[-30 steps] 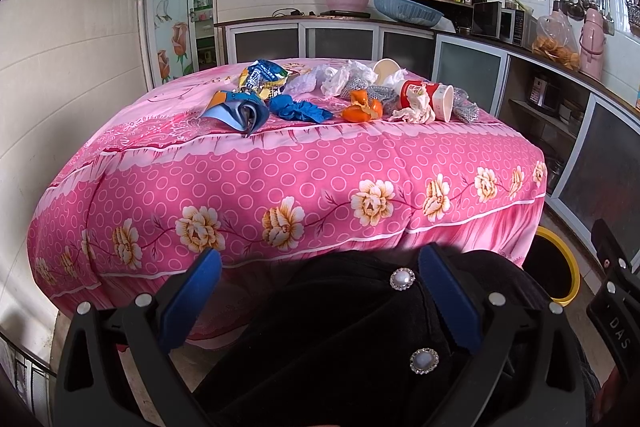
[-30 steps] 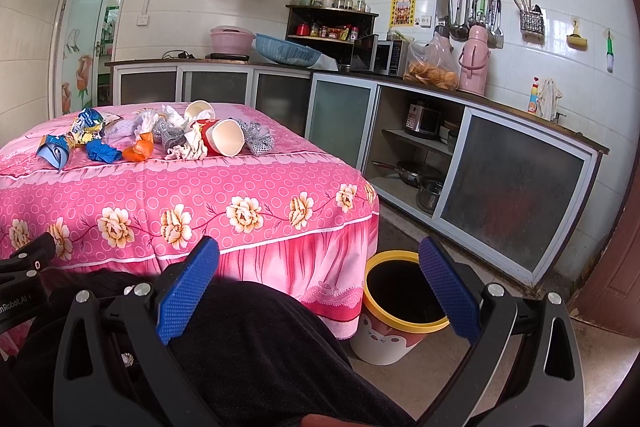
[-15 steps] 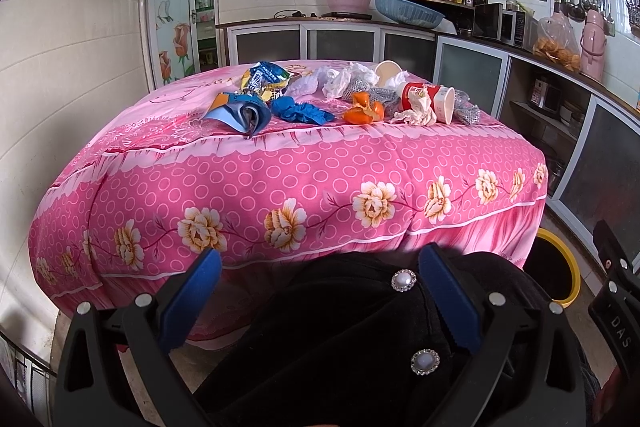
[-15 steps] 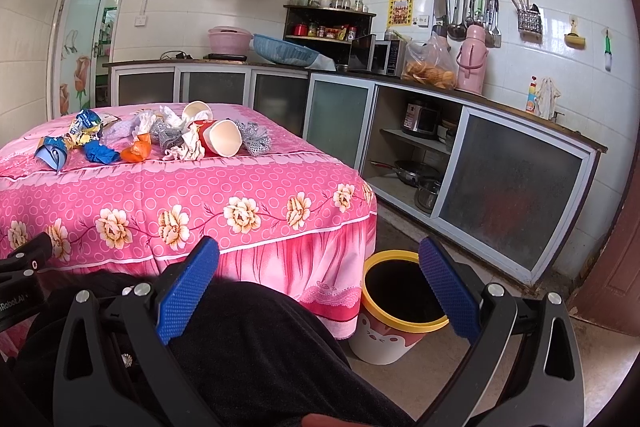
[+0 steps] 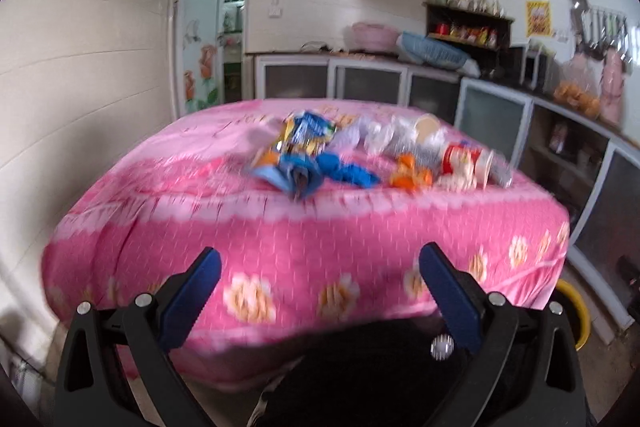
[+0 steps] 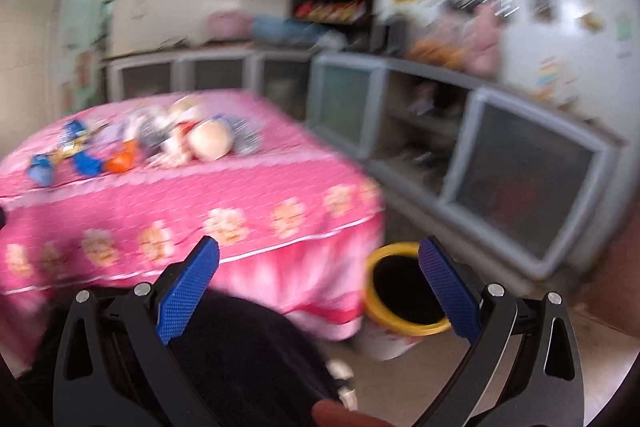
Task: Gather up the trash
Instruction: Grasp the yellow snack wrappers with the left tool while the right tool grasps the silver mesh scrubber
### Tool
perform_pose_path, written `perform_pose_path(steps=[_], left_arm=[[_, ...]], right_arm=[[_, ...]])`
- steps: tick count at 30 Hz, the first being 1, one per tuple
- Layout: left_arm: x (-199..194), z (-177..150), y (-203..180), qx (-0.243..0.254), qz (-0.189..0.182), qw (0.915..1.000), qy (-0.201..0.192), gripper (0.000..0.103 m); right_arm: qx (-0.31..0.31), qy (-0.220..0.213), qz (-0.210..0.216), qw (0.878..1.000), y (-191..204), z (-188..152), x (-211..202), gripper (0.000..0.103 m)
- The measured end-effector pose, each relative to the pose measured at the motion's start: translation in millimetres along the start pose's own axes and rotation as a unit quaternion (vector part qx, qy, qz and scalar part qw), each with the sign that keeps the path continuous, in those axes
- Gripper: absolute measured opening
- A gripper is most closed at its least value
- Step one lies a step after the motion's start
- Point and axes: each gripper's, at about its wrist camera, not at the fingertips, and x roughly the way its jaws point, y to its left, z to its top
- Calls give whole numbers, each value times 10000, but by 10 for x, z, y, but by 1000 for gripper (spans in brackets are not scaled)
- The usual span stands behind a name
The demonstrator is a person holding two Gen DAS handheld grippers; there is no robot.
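A heap of trash lies on the pink flowered table: a blue and orange snack bag, a crumpled blue wrapper, an orange scrap, a red paper cup on its side and white tissues. My left gripper hangs open and empty, short of the table's front edge. In the right wrist view the same trash sits at the upper left. My right gripper is open and empty, low in front of the table, with the yellow-rimmed bin between its fingers on the floor.
Kitchen counters with glass-front cabinets run along the back and right walls. A person's dark clothing fills the bottom of both views. The bin's yellow rim shows at the table's right corner. A door stands at the back left. Both views are blurred.
Both grippers have risen and tilted upward, so the table and trash sit lower and nearer in view. Both views have turned blurred with motion. Both grippers stay open.
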Motion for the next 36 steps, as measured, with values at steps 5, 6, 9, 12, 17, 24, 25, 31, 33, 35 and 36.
perform_pose_path(steps=[5, 6, 9, 12, 17, 24, 25, 31, 33, 35, 36], left_arm=[[226, 285, 311, -4, -165, 9998, 74, 96], [280, 337, 372, -18, -224, 9996, 165, 96], [469, 495, 609, -285, -592, 9966, 496, 96], [605, 669, 871, -686, -816, 9929, 536, 96], [780, 846, 1046, -548, -590, 9957, 466, 96], [1184, 990, 838, 339, -175, 9917, 1227, 96], [1228, 1008, 877, 220, -232, 9905, 1339, 96], [1374, 1052, 915, 113, -191, 9886, 1492, 96], [1432, 1060, 888, 20, -389, 9854, 1657, 96], [1480, 1078, 864, -28, -490, 9845, 1686, 96], [1507, 1091, 836, 9, -480, 9844, 1694, 96]], right_arm=[[339, 712, 1421, 9867, -168, 258, 454, 96], [362, 728, 1521, 9850, -162, 312, 498, 96], [381, 597, 1703, 9829, -134, 538, 672, 96], [-27, 451, 1574, 9865, -8, 727, 876, 96], [-979, 153, 1160, 9883, 81, 1018, 1238, 96], [-1264, 784, 1364, 9794, 46, 1288, 1963, 96], [-1224, 802, 1484, 9780, 28, 1330, 2005, 96], [-1723, 1215, 1958, 9577, 100, 1406, 2282, 95], [-2012, 1167, 1743, 9568, 165, 1382, 2335, 95], [-1996, 1226, 1759, 9561, 187, 1400, 2414, 95], [-1968, 1201, 1764, 9569, 196, 1415, 2442, 95]])
